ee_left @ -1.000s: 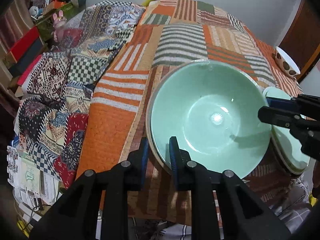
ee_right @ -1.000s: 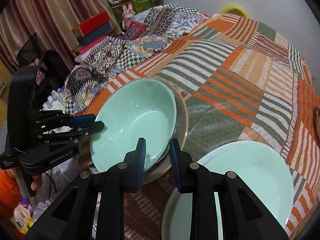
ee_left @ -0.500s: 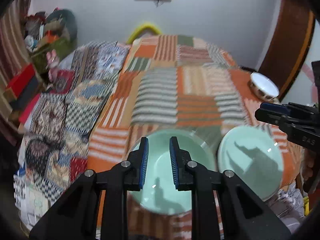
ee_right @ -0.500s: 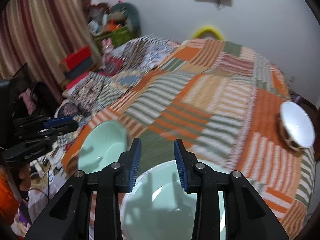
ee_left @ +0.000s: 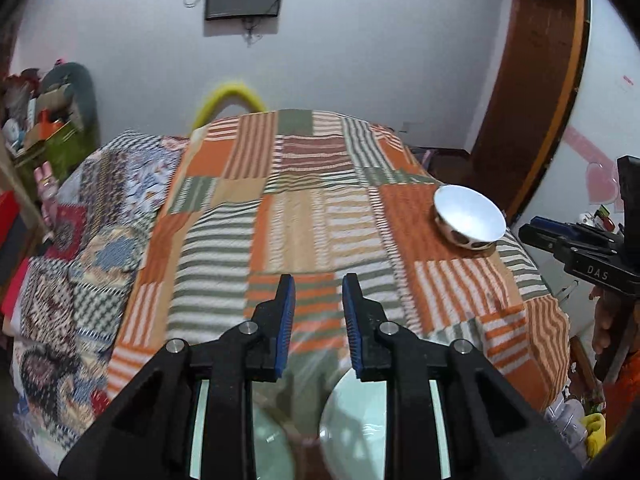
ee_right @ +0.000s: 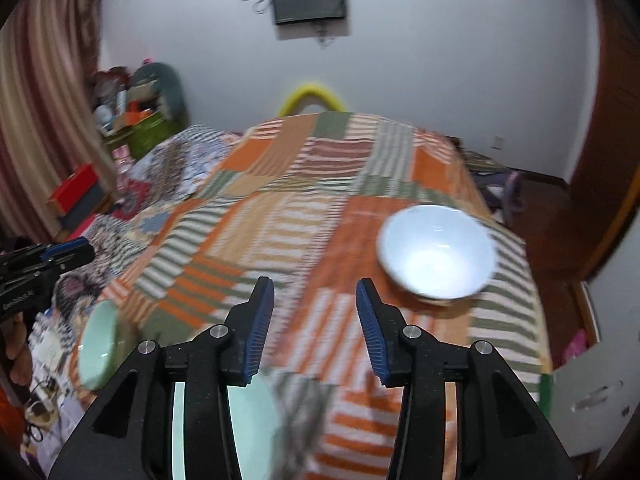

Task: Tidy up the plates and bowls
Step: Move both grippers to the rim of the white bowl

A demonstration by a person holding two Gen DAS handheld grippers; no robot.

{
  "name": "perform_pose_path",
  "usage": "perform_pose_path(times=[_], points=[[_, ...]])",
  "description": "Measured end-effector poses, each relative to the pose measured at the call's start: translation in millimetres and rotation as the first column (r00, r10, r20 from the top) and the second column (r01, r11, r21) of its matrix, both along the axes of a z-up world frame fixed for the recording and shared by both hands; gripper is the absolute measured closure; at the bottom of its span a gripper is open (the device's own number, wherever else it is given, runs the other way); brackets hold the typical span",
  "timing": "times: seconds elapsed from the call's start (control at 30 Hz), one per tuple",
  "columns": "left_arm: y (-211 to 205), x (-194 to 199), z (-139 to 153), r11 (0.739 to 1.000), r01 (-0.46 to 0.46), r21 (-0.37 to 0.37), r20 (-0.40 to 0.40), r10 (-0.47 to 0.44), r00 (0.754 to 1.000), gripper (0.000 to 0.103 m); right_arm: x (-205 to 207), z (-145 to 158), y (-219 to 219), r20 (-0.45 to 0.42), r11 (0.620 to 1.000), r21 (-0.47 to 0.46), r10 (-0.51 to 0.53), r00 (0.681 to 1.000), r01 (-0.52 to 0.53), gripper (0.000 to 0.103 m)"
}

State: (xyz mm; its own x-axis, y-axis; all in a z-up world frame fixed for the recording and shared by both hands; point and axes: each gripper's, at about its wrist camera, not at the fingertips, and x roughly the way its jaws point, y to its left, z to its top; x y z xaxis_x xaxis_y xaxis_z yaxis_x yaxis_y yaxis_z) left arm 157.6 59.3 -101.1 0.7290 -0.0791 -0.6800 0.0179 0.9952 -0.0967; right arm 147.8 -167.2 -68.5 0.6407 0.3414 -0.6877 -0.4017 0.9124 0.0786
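A white bowl with a spotted outside stands on the striped patchwork bedspread at the right; it also shows in the right wrist view. A pale green bowl sits at the near left edge. A pale green plate lies at the near edge, part hidden by my fingers; it also shows in the right wrist view. My left gripper is open and empty, raised above the near edge. My right gripper is open wide and empty, the white bowl ahead to its right.
A second patterned blanket covers the left side. Boxes and clutter stand by the curtain at the left. A wooden door is at the right. A yellow curved object sits behind the bed.
Both grippers have lifted and tilted up from the green bowl and plate, now facing across the bed. The right gripper has opened wider. The white bowl has come into fuller view.
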Motion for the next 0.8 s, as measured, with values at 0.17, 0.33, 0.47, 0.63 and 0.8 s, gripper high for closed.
perform_pose_path(times=[0.17,0.33,0.47,0.63,0.8], points=[[-29.3,41.0,-11.9,0.998,0.054,0.025,-0.028,-0.053,0.998,0.076,25.0,-5.4,-37.6,-0.001,0.997,-0.013,-0.08,0.997,0.08,0.06],[-54.5,72.6,-35.6,0.992,0.116,0.044,-0.081,-0.112,0.99,0.076,58.6,-20.2,-69.9,-0.025,0.99,-0.017,-0.143,0.989,0.143,0.06],[-67.7,90.9,-53.1,0.988,0.148,0.043,-0.116,-0.143,0.983,0.076,82.8,-35.3,-87.5,-0.043,0.981,-0.01,-0.195,0.98,0.195,0.06],[-76.2,111.3,-68.8,0.984,0.174,0.03,-0.158,-0.168,0.973,0.076,107.9,-56.0,-100.8,-0.077,0.972,0.005,-0.235,0.969,0.236,0.06],[-80.9,122.8,-77.7,0.983,0.182,0.03,-0.179,-0.174,0.968,0.076,126.6,-78.3,-106.9,-0.127,0.969,0.015,-0.242,0.962,0.246,0.065]])
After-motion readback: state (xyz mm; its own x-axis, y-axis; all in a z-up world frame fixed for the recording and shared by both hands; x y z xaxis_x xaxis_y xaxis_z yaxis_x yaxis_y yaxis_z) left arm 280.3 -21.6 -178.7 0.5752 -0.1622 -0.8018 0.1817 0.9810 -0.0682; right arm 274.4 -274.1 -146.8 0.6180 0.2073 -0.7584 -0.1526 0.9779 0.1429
